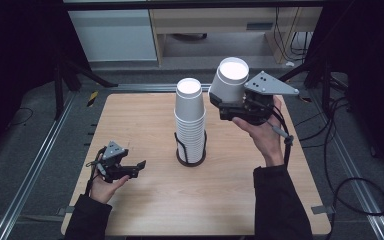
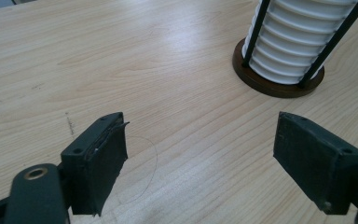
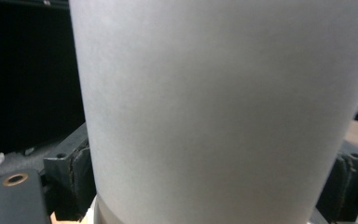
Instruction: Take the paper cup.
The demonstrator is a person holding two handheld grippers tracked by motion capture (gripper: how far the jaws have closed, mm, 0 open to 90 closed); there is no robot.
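One white cup [image 1: 229, 80] sits clamped in my right gripper [image 1: 226, 103], raised up and to the right of the stack of cups [image 1: 189, 120] — upside down, tilted. My left gripper [image 1: 132, 169] rests low on the table [image 1: 145, 200], jaws wide apart and empty — the stack lies ahead-right of it.

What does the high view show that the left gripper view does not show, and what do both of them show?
High view alone: the right gripper raised beside the stack, shut on a single white cup, the person's hands and sleeves, the top of the cup stack, and the floor past the table.

Left gripper view alone: the left gripper from close by, its jaws wide apart with nothing between them, low over the wood.

Both: the wooden table, the lower stack and the dark round holder base with its thin black uprights.
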